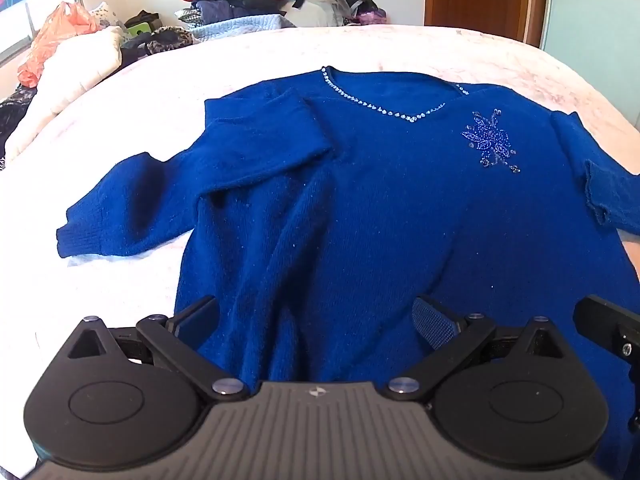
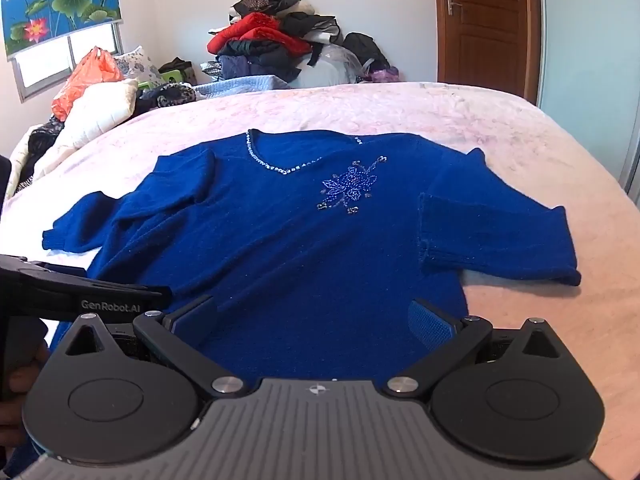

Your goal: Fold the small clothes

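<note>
A royal blue knit sweater (image 1: 360,208) with a beaded V-neck and a beaded flower lies face up on the bed, neck away from me; it also shows in the right wrist view (image 2: 312,248). Its left sleeve (image 1: 168,200) is bent and its right sleeve (image 2: 496,236) is folded inward. My left gripper (image 1: 316,320) is open, its jaws spread wide over the sweater's lower left part. My right gripper (image 2: 312,324) is open over the lower hem area. Neither holds cloth.
The bed has a pale pink cover (image 2: 400,108). A heap of clothes (image 2: 276,48) is piled beyond the far edge, with bags and a white quilt (image 2: 100,116) at the far left. A wooden door (image 2: 484,20) stands at the back right.
</note>
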